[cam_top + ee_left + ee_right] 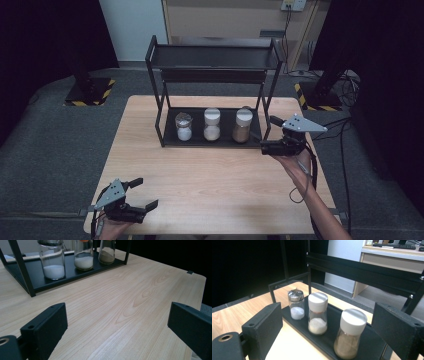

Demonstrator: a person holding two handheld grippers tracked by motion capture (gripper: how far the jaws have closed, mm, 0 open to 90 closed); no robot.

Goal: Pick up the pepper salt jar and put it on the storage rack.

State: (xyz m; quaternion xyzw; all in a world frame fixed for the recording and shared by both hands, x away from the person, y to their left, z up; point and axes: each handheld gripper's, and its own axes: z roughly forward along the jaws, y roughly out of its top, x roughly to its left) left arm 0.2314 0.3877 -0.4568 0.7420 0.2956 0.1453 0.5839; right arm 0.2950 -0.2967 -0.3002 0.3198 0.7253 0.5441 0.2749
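the upright white-capped glass jar of brown powder (349,335) is framed just ahead of the spread-jawed right gripper (270,134); the left gripper (143,193) is likewise released, well apart.

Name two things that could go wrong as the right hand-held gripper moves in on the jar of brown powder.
The right hand-held gripper, jaws open, sits close to the rack's front post and might hit it. The brown-powder jar stands close beside the middle jar, so a jaw could knock that neighbour over.

The top edge is cutting off the jars' (83,255) lids in the left gripper view; the rack (367,270) is running past the frame.
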